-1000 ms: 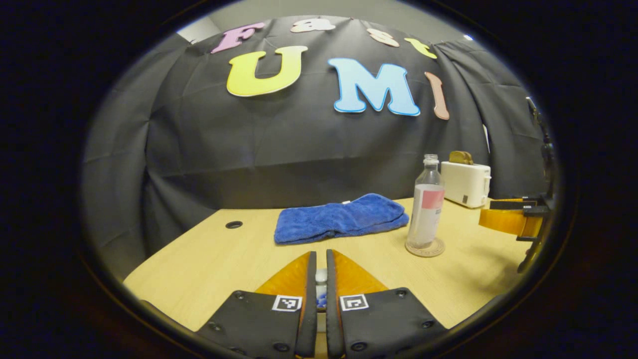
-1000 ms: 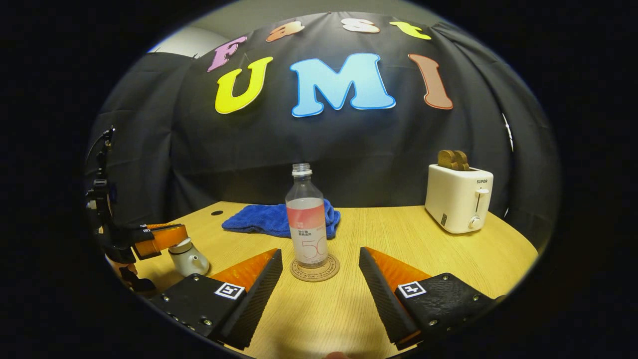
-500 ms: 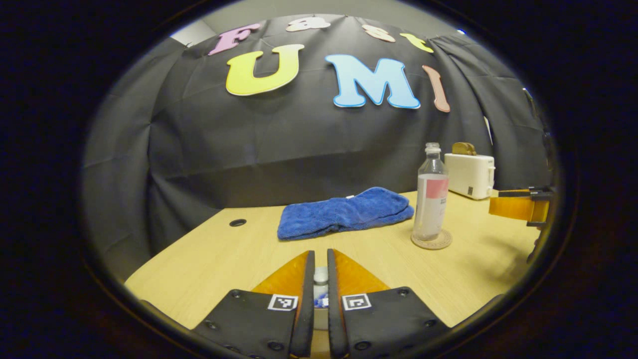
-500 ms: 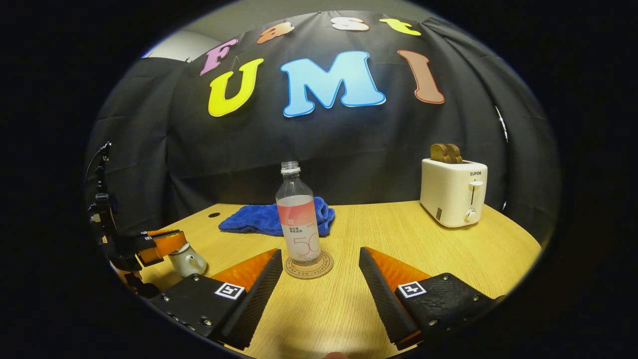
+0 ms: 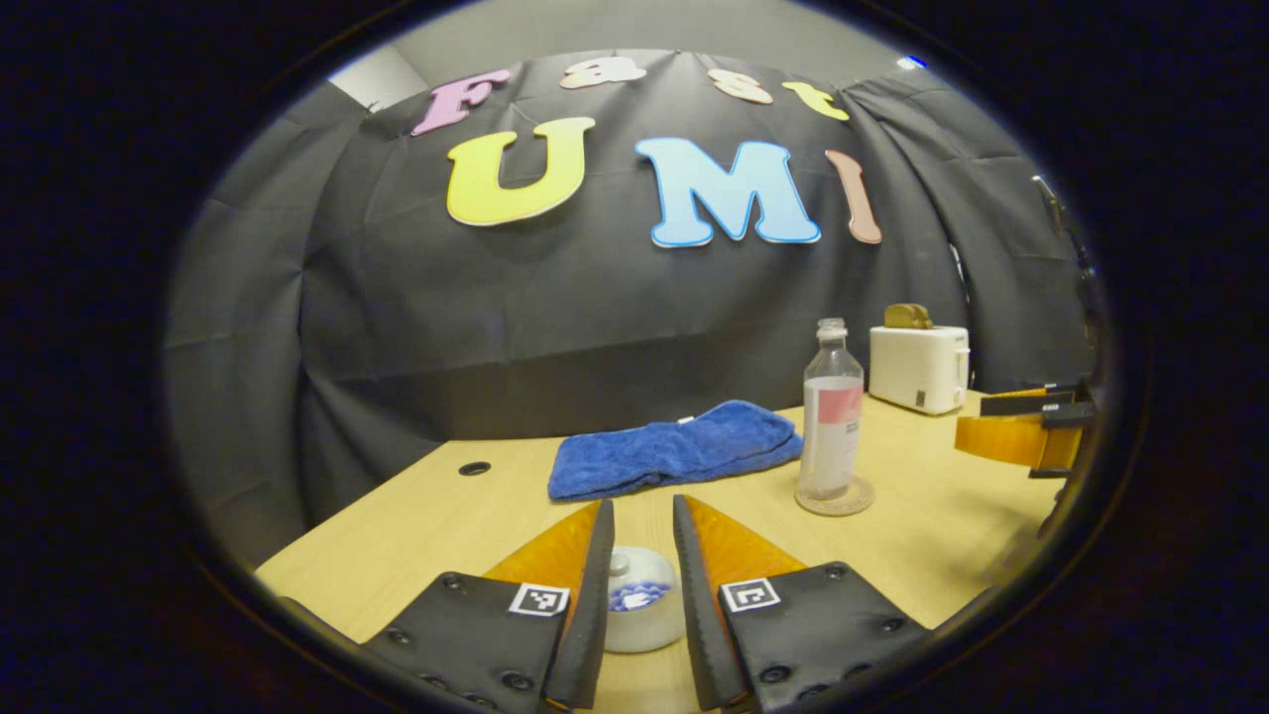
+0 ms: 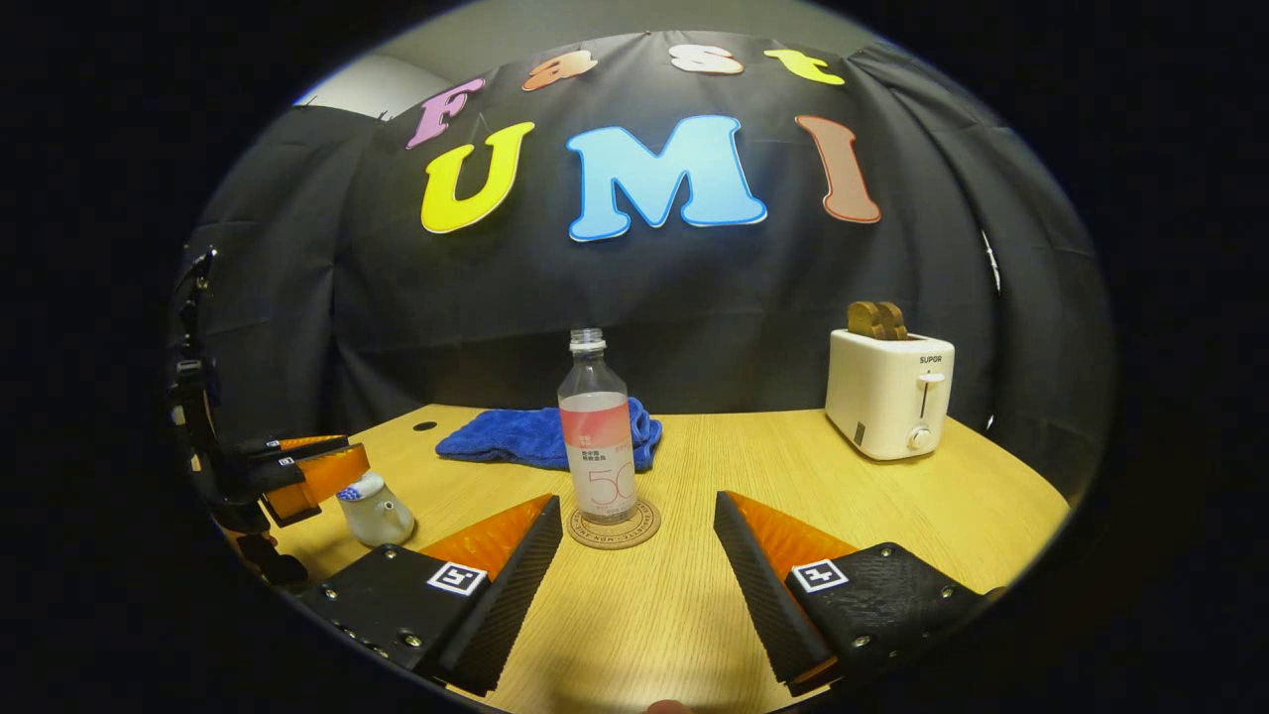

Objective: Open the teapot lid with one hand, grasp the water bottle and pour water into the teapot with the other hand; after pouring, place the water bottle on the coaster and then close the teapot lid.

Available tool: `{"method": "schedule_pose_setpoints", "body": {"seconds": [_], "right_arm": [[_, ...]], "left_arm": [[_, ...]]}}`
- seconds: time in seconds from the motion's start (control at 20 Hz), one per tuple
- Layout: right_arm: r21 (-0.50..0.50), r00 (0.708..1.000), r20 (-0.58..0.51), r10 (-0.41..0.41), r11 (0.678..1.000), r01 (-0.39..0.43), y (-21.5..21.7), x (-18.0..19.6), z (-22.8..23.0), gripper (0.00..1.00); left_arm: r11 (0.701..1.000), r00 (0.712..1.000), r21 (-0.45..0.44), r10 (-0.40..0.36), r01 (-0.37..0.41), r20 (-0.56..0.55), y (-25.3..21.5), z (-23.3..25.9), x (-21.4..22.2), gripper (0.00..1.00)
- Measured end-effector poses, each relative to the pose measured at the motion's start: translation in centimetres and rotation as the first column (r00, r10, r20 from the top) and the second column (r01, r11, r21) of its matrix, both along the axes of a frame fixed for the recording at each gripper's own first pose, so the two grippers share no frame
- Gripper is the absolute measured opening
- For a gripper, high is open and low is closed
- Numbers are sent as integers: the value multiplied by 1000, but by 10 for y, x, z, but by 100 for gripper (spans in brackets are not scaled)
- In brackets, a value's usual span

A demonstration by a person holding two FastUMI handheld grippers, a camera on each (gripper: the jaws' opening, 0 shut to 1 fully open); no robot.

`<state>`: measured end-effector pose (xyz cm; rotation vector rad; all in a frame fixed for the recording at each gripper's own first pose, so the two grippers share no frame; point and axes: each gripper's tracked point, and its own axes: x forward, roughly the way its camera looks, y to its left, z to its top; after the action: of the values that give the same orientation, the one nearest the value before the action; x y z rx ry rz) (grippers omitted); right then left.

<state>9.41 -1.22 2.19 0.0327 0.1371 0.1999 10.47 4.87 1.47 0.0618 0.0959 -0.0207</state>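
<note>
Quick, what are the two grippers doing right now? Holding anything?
Left gripper: open, holding nothing, fingers either side of the teapot lid.
Right gripper: open, empty, short of the water bottle on its coaster.

A wooden desk (image 6: 793, 555) holds an uncapped water bottle (image 6: 596, 436) standing upright on a round coaster (image 6: 615, 526). Behind it lies a folded blue towel (image 6: 516, 441). A white toaster (image 6: 887, 392) with bread stands at right. At left, a small white teapot (image 6: 372, 506) with its lid on. The right hand-held gripper (image 6: 634, 526) is spread wide, near the bottle.
</note>
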Motion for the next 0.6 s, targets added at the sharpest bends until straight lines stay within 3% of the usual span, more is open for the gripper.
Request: {"method": "schedule_pose_setpoints", "body": {"seconds": [0.15, 0.25, 0.4, 0.5, 0.6], "right_arm": [[-15, 1000, 25, -9, 1000, 9, 4, -22, 5, 96], [-24, 999, 37, -22, 999, 23, 7, -38, 4, 96], [-42, 998, 58, -37, 998, 40, 13, -62, 0, 96], [-41, 997, 72, -40, 998, 43, 18, -74, -3, 96], [-29, 996, 80, -43, 999, 45, 21, -84, -5, 96]], "left_arm": [[999, 999, -43, -12, 14, 34, -10, 12, -25, 34], [997, 999, -73, -21, 24, 46, -17, 15, -43, 48], [996, 999, -86, -31, 34, 42, -26, 10, -68, 48], [995, 999, -91, -33, 37, 43, -29, 6, -82, 42], [993, 998, -109, -33, 38, 47, -31, 2, -93, 49]]}}
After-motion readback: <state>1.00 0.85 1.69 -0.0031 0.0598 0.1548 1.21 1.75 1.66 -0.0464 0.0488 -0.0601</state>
